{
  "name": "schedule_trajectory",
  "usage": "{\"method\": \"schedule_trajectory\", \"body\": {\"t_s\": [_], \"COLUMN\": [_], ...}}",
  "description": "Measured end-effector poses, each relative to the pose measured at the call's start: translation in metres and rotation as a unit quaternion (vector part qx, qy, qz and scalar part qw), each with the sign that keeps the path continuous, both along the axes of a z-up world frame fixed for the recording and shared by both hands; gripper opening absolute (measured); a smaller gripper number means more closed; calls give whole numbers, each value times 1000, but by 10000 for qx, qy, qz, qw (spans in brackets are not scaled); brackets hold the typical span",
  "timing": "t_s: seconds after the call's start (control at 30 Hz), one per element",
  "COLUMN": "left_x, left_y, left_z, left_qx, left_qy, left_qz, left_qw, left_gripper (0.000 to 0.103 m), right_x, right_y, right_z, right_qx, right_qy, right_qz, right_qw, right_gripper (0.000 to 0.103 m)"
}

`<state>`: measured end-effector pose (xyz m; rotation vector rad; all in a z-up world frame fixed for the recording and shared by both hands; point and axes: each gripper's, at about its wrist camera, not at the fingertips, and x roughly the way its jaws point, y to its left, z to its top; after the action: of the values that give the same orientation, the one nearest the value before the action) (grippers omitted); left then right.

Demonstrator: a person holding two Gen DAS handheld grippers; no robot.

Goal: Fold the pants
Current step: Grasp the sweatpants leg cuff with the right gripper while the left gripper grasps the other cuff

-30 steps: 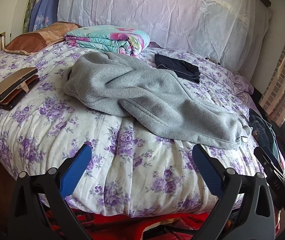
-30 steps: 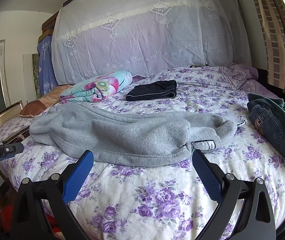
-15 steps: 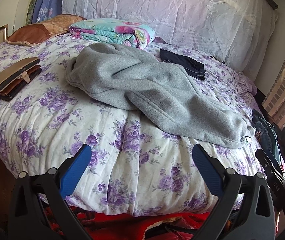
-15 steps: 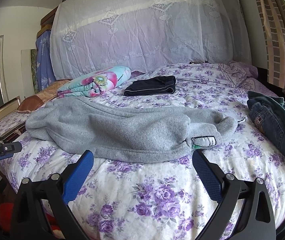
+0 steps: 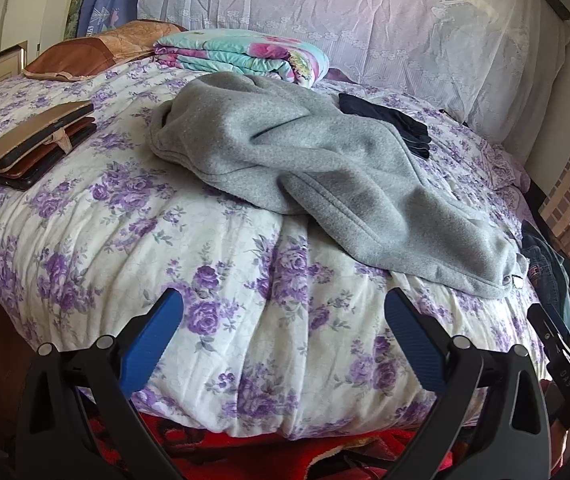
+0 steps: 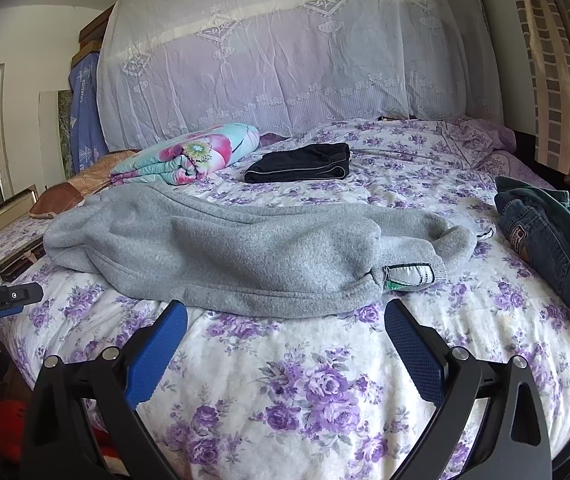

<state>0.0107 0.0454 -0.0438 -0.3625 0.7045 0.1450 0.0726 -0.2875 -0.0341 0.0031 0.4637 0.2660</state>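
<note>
Grey fleece pants (image 5: 317,168) lie crumpled across the purple-flowered bedspread (image 5: 165,248); they also show in the right wrist view (image 6: 245,252), with a white label (image 6: 409,276) at the waistband end on the right. My left gripper (image 5: 283,312) is open and empty, above the bed's front edge, short of the pants. My right gripper (image 6: 285,320) is open and empty, its blue fingertips (image 6: 173,320) just in front of the pants' near edge. The left gripper's body (image 6: 1,300) shows at the far left of the right wrist view.
A folded black garment (image 6: 301,164) and a folded floral quilt (image 6: 189,156) lie behind the pants. Blue jeans and a dark green garment (image 6: 545,236) lie at the right. Brown wallets (image 5: 33,148) lie at the left. A white lace net (image 6: 285,48) hangs behind.
Both grippers have moved forward toward the bed and the grey pants, which now look larger and closer. Both stay open. The pants have not moved.
</note>
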Motion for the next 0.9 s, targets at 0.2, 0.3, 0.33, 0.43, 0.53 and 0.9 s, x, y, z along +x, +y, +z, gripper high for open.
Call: {"method": "schedule_trajectory", "body": {"t_s": [0.2,0.3,0.33,0.43,0.53,0.9], "left_x": [2,5,6,10,20,91], "left_y": [5,9,12,23,37,102], "left_z": [-4,-7,-8,-11,-17,-22], "left_qx": [374,465,442,193,-150,-2057], "left_qy": [37,69,78,70,79,-141], "left_qz": [169,179,160,90,-46,-284], "left_qw": [9992,9987,9989,9997,9998,9781], "left_gripper": [98,98,98,98,98,98], "right_x": [3,9,11,20,33,105], "right_y": [1,-4,-7,-21,-39,-89], "right_z": [-6,-11,-13,-19,-27,-47], "right_qx": [-123,210,357,911,1524,3702], "right_qy": [130,391,475,795,1143,1993], "right_qz": [4,264,352,534,616,458], "right_qw": [9998,9987,9976,9912,9798,9062], "right_gripper": [100,100,100,100,100,100]}}
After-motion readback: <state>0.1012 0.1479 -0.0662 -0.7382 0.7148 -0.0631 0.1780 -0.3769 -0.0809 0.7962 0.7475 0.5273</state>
